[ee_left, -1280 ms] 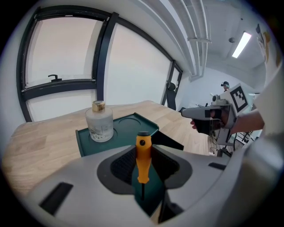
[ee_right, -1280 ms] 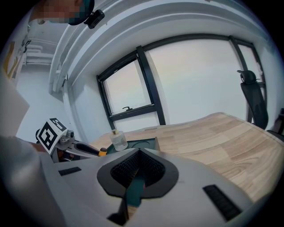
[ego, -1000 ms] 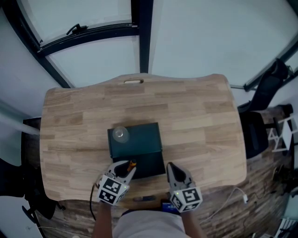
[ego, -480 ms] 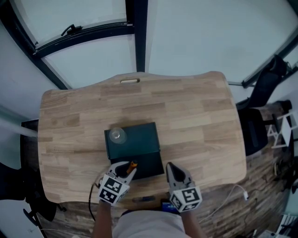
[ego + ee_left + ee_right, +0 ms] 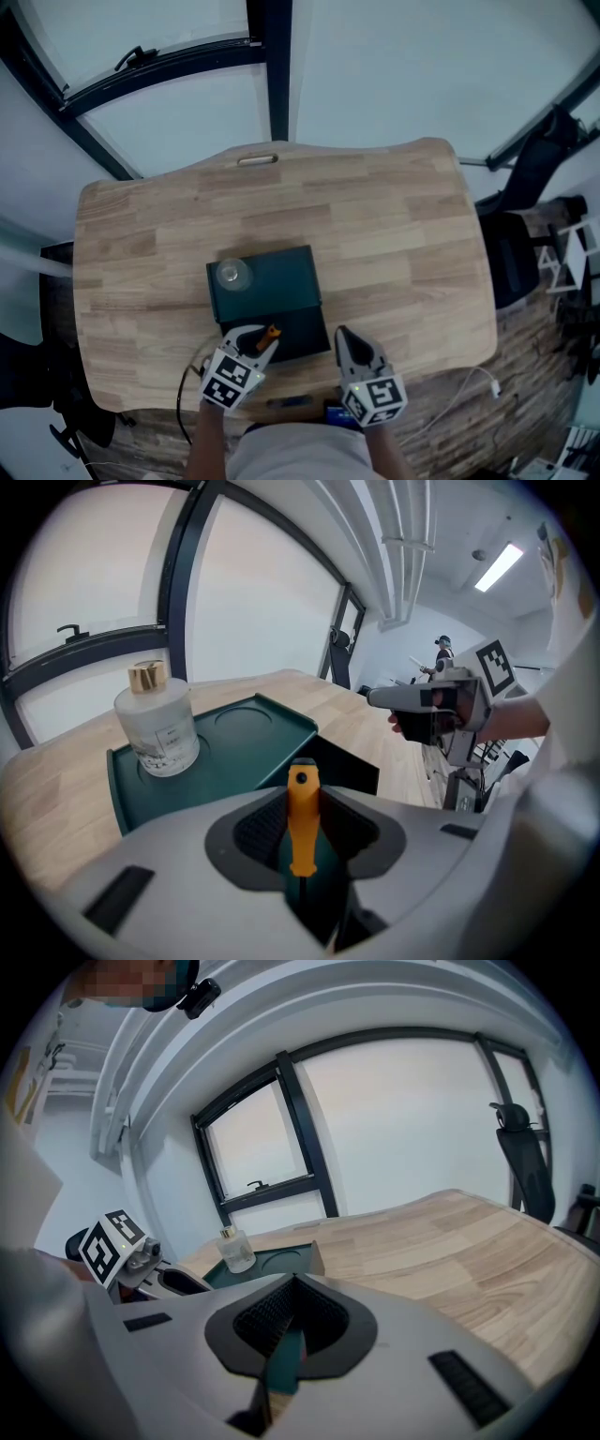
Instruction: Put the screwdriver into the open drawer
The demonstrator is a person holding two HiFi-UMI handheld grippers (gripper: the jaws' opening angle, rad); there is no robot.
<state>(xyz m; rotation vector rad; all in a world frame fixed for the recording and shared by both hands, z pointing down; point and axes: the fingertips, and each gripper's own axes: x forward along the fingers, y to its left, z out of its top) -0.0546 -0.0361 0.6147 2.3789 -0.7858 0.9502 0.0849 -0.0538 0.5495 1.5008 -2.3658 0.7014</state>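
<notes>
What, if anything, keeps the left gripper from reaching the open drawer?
Likely nothing, so yes. The left gripper, shut on the orange-handled screwdriver, hangs right at the open drawer, by its near edge; the right gripper sits off to one side, apart.

Orange-handled screwdriver (image 5: 302,817), handle fwd, clamped in L tool (image 5: 258,340), at open dk-green drawer (image 5: 302,336)

The screwdriver (image 5: 302,822) has an orange handle, and the drawer box (image 5: 286,281) is dark green. The table (image 5: 394,234) is pale, streaky wood, and the bottle (image 5: 157,726) has a gold cap.
</notes>
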